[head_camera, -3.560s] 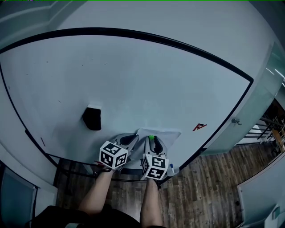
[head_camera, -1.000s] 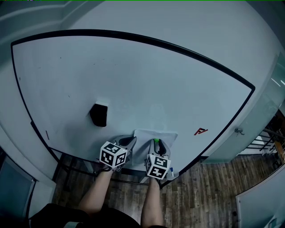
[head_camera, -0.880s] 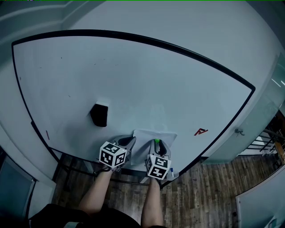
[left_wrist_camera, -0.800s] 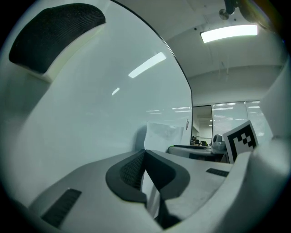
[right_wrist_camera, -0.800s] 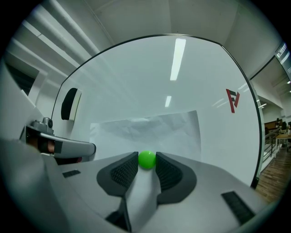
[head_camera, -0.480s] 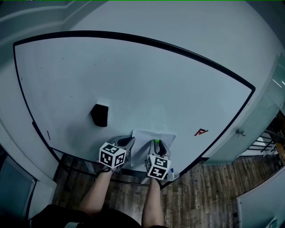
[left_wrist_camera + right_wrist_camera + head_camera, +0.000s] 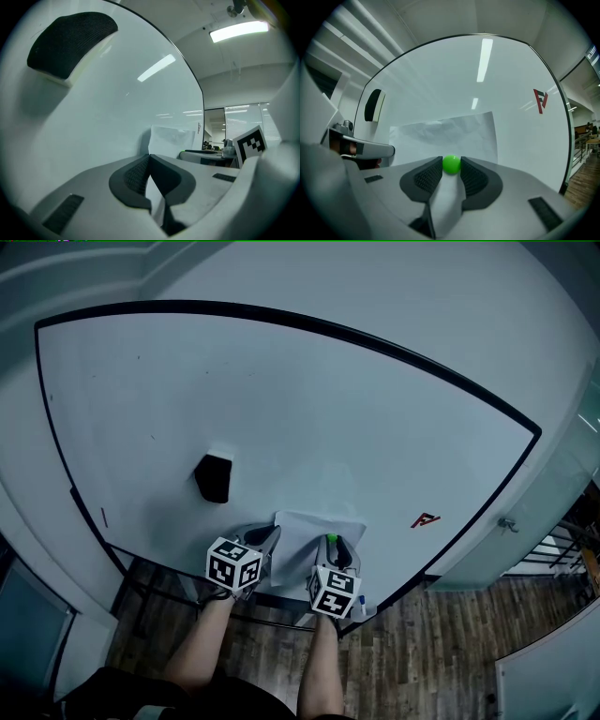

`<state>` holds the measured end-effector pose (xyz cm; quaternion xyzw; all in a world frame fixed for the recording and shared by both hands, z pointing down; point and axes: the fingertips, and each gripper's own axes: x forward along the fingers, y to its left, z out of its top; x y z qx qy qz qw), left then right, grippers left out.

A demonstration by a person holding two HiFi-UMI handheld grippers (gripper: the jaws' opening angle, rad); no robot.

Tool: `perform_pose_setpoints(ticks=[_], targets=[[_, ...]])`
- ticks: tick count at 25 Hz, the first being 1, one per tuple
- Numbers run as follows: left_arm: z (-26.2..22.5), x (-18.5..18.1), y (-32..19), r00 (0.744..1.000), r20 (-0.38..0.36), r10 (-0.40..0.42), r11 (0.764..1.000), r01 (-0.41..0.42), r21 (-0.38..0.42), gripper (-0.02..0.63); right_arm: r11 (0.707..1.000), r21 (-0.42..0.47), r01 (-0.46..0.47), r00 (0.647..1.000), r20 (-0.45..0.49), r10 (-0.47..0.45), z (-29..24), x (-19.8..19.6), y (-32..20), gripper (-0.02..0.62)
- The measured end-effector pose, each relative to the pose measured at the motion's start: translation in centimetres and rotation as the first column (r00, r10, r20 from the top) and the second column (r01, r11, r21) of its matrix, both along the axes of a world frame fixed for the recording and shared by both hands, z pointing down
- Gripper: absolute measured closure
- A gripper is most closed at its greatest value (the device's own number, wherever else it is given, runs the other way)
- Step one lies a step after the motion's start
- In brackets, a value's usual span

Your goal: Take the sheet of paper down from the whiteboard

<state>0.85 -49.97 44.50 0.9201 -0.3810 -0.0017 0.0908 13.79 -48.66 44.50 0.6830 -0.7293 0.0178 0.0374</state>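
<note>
the sheet of paper (image 7: 445, 131) lies flat on the whiteboard (image 7: 487, 79), its long side running across from one gripper to the other, most of it spread beyond the jaw tips. the right gripper (image 7: 451, 161) has its jaws narrowed onto the green magnet (image 7: 451, 165) — the ball sits right between the 2 pads, touching both as far as i can judge, with the sheet directly behind it. the left gripper (image 7: 149, 160) has its jaws closed together on the sheet's near edge; a white strip of paper runs down between the pads. the coming move seems to turn on the right side: the magnet pulled straight off the board while the left jaws hold the paper. the right gripper view alone shows the grip on the magnet, plus a red mark (image 7: 540, 100) right of the jaws; the left gripper view alone shows the pinch on the edge, and a black eraser (image 7: 70, 40) up and left of its jaws.
</note>
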Motion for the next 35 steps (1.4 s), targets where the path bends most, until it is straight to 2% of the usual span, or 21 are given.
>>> perform_pose_setpoints(ticks=[24,35], targets=[[0.4,-1.7,-0.3,0.997,0.001,-0.074,0.997,0.074,-0.015,0.584,1.0,-0.005,0.008,1.0,-0.016,-0.008,0.4,0.5,0.0,0.463],[0.6,-2.7,-0.7,0.99,0.005,-0.142,0.99,0.142,-0.022,0.584,1.0,-0.002,0.012,1.0,-0.016,-0.012,0.3,1.0,0.0,0.463]])
